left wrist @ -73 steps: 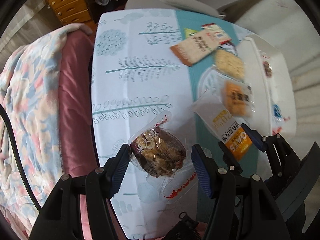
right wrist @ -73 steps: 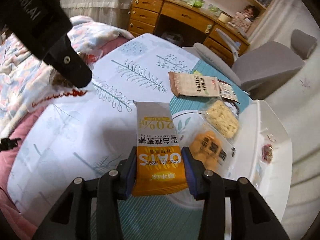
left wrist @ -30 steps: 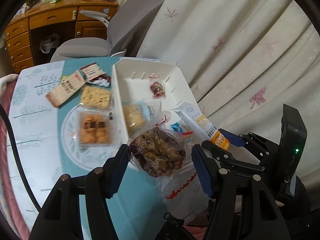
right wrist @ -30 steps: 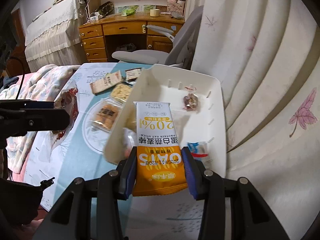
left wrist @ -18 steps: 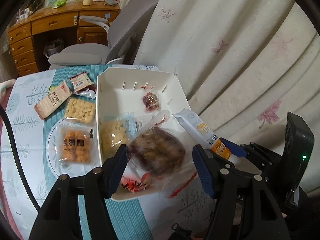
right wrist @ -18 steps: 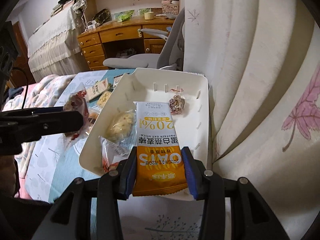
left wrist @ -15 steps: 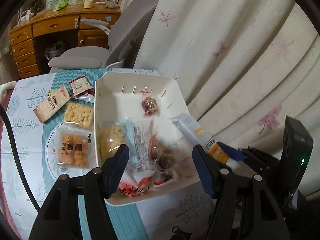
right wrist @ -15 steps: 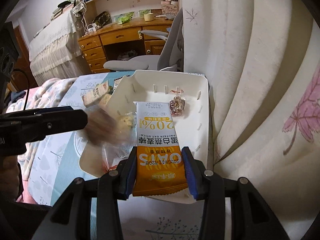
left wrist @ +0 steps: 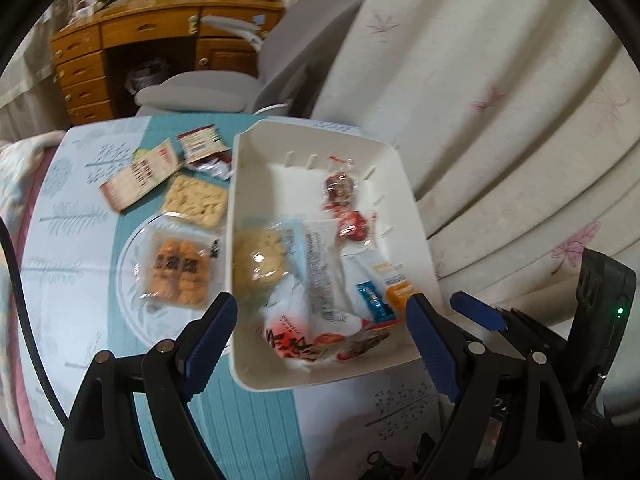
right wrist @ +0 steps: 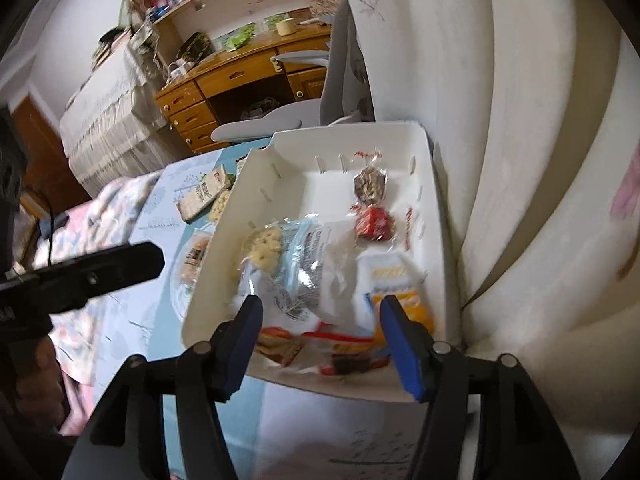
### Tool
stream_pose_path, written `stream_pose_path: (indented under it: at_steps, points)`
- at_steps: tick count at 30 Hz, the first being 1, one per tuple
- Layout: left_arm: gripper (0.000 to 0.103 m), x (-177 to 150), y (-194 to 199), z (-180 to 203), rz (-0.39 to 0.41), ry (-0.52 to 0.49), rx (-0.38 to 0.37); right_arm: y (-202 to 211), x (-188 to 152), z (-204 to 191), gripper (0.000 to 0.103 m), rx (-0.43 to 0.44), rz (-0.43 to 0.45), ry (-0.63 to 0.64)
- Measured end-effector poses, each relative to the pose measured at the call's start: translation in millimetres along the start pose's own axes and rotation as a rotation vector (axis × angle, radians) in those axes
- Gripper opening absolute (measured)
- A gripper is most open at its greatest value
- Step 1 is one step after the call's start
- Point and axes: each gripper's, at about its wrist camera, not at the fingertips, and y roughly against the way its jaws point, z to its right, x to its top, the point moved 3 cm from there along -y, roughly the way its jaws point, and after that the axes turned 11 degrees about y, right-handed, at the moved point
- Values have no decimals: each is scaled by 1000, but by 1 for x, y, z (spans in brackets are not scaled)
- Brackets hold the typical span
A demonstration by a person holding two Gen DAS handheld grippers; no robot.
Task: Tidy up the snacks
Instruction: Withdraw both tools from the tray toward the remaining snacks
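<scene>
A white tray [left wrist: 412,216] stands on the table by the curtain and holds several wrapped snacks. The dark nut snack in its clear wrapper [left wrist: 356,346] lies at the tray's near end, and the orange oat bar [left wrist: 398,288] lies at the near right. My left gripper [left wrist: 320,344] is open and empty above the tray's near end. My right gripper [right wrist: 320,340] is open and empty over the same end; the oat bar [right wrist: 400,284] lies just beyond its right finger. The tray also shows in the right wrist view [right wrist: 436,184].
Left of the tray lie an orange biscuit pack [left wrist: 176,272] on a glass plate [left wrist: 132,248], a pale cracker pack [left wrist: 196,200] and flat wrapped bars [left wrist: 140,176]. A grey chair [left wrist: 224,84] and a wooden desk [left wrist: 132,40] stand behind. A curtain [left wrist: 500,120] hangs right.
My left gripper opened and dropped the nut snack into the tray. My right gripper opened and let the oat bar fall into the tray's near right part.
</scene>
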Motion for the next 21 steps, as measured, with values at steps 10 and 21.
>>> stream_pose_path:
  at_steps: [10, 21]
  points:
    - [85, -18, 19, -50, -36, 25, 62, -10, -14, -24, 66, 59, -49, -162]
    - [85, -24, 56, -122, -86, -21, 74, -21, -37, -78, 70, 37, -94, -360]
